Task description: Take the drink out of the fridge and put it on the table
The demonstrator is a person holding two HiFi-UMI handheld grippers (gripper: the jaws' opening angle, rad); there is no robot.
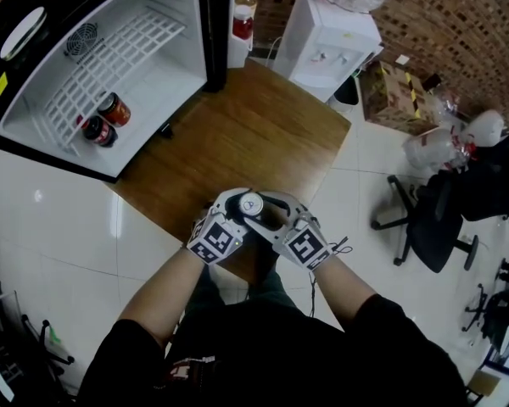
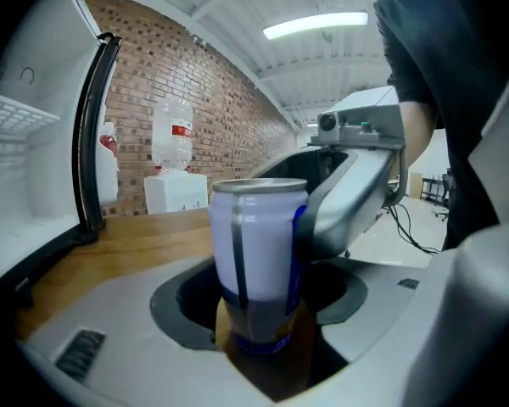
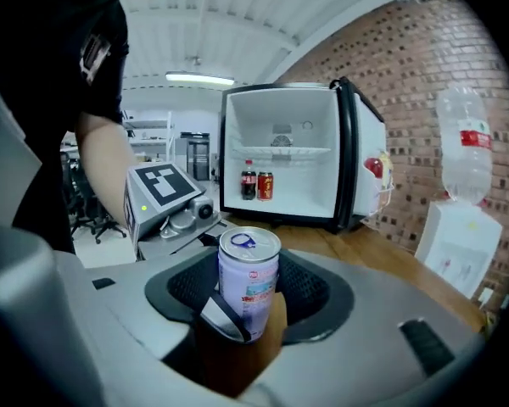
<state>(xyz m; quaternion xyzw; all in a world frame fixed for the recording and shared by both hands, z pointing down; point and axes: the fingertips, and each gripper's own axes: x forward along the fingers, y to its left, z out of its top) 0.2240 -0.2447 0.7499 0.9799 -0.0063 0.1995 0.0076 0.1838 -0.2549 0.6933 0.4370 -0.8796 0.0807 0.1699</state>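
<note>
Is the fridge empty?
No, a dark drink and a red can stand on the floor of the open fridge.

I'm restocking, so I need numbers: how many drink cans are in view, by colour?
White can, outside the fridge: 1
Red can, inside the fridge: 1
Dark can, inside the fridge: 1
Total: 3 cans

Wood table (image 1: pixel 263 134) carries mini fridge (image 1: pixel 187 49) & can (image 1: pixel 252 203), prob. set down.
</note>
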